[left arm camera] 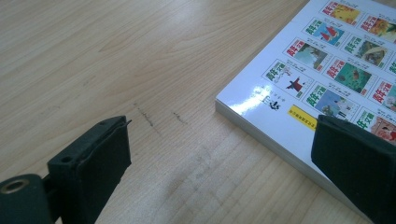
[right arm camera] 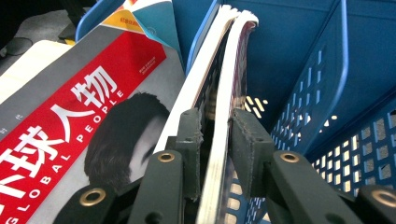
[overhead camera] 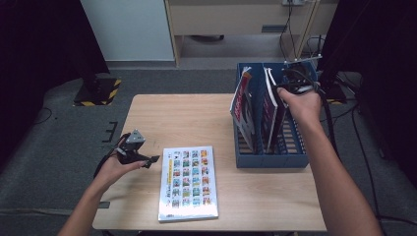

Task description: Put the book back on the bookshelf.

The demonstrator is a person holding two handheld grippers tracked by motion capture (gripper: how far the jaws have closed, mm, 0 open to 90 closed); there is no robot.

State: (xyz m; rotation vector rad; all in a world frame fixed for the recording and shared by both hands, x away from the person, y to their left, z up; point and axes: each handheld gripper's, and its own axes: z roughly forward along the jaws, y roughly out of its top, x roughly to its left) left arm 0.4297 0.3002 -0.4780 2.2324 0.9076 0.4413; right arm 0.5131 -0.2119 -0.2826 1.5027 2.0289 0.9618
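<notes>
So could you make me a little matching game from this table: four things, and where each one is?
Things:
1. picture book
2. red magazine
3. left gripper
4. right gripper

Places:
A. leaning in the blue rack
B. flat on the table
C. astride a thin magazine's edge
D. just left of the picture book

Pairs: 1-B, 2-A, 3-D, 4-C

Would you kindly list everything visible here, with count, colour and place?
Table: one, light wood, centre of the high view.
Rack: one, blue plastic with slots, right side of table.
Magazines in rack: at least three, upright; front one red and grey.
Book: one, white cover with small coloured pictures, flat near the front edge.
Cabinet: one, beige, on the floor behind.
Left hand-held gripper: one, black, jaws apart beside the book.
Right hand-held gripper: one, black, jaws either side of a magazine in the rack.
</notes>
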